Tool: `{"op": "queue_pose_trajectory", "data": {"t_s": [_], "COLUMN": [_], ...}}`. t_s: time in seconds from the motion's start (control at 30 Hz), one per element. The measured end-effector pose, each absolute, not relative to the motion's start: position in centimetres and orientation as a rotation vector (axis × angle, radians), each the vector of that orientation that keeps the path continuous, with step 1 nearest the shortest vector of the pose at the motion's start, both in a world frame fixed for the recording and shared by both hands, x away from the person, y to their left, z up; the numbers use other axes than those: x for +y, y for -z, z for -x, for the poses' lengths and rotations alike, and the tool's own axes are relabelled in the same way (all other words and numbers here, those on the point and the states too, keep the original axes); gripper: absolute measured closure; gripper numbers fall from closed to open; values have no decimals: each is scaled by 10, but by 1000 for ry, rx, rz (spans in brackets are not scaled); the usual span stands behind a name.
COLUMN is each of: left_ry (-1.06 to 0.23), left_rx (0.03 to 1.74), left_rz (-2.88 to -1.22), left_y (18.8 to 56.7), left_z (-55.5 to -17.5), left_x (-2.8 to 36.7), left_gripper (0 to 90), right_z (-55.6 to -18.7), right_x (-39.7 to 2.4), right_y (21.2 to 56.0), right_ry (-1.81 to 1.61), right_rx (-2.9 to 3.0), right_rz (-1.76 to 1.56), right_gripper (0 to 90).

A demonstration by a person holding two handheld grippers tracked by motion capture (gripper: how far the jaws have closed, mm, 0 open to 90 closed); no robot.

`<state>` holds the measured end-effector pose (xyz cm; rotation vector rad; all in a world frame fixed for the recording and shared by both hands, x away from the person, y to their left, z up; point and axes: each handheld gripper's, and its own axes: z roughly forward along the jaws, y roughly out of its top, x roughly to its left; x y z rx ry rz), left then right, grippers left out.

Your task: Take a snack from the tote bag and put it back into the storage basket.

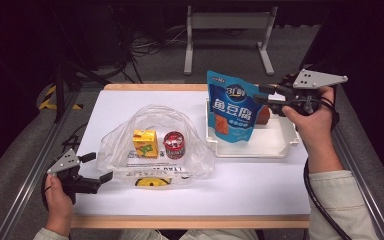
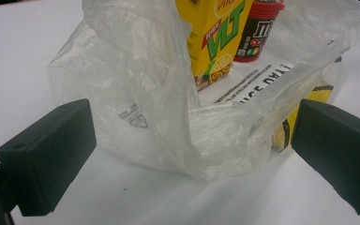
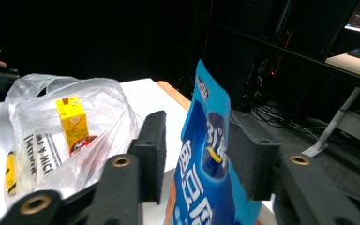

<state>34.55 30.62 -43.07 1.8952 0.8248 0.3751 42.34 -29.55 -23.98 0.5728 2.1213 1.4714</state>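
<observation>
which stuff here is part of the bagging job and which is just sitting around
In the job:
- blue snack pouch, between the right gripper's jaws
- clear plastic bag, with the left gripper at its edge
- yellow drink carton and red can, inside the bag
- white tray, under the pouch

Just lying about:
- metal stand and cables on the floor beyond the table

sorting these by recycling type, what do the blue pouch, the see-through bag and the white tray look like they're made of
Blue pouch: glossy printed plastic film, going by its sheen and thin flat edge in the right gripper view.
See-through bag: thin clear plastic, crinkled and creased, contents visible through it.
White tray: probably rigid plastic, with a smooth matte look and moulded rim; it is too small to be sure.
</observation>
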Motion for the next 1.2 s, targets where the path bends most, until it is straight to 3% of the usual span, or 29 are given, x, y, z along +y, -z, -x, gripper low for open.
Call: {"op": "queue_pose_trajectory", "data": {"t_s": [0.03,0.27,0.43,1.2], "left_ry": [-375,-379,-375,-376], "left_rx": [825,821,824,829], "left_rz": [-1895,-1897,-1896,-1889], "left_y": [431,431,431,431], "left_z": [-345,-346,-345,-345], "left_x": [306,306,306,307], "left_gripper": [6,6,6,7], "right_z": [-423,-415,-418,-441], "right_x": [-296,-296,-292,-277], "right_y": [240,263,283,363], "right_ry": [-1471,-1424,-1404,-1208], "right_rx": [2121,2231,2290,2433], "right_rz": [-573,-581,-595,-717], "right_gripper": [626,843,892,894]}}
